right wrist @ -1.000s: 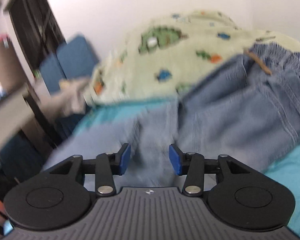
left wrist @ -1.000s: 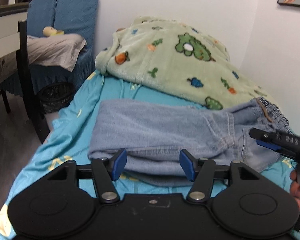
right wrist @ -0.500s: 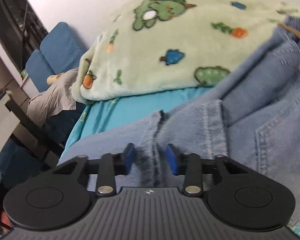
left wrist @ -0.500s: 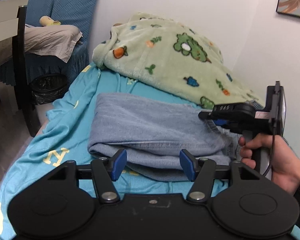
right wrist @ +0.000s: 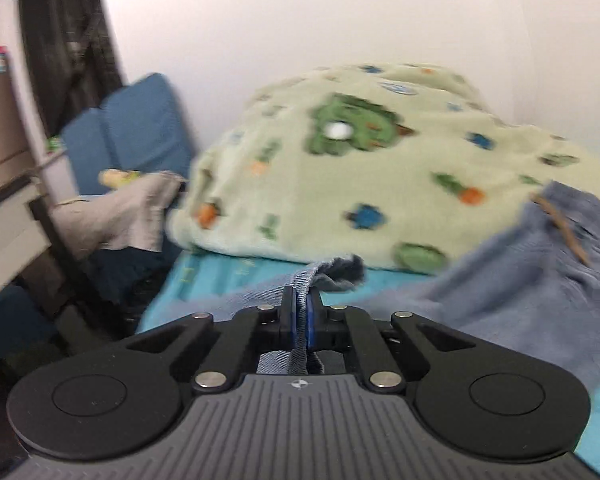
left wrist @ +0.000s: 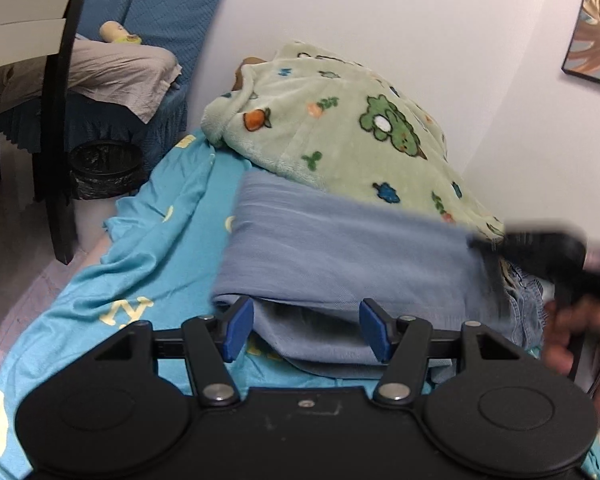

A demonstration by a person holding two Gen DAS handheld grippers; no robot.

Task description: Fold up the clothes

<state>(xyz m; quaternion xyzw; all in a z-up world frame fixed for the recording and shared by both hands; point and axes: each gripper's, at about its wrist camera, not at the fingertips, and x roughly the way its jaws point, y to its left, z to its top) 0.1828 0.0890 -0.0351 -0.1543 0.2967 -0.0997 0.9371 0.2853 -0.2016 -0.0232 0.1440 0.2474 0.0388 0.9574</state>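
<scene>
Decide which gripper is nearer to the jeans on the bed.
Right. The right gripper is shut on a fold of the jeans. The left gripper is open at their near edge, without gripping them.

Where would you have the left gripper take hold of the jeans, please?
On the near folded edge of the jeans, from the near side: that doubled edge lies just ahead of the open left gripper, while the right gripper already pinches the denim further along.

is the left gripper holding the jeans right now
No, the left gripper has its jaws apart, its blue pads clear of the jeans.
</scene>
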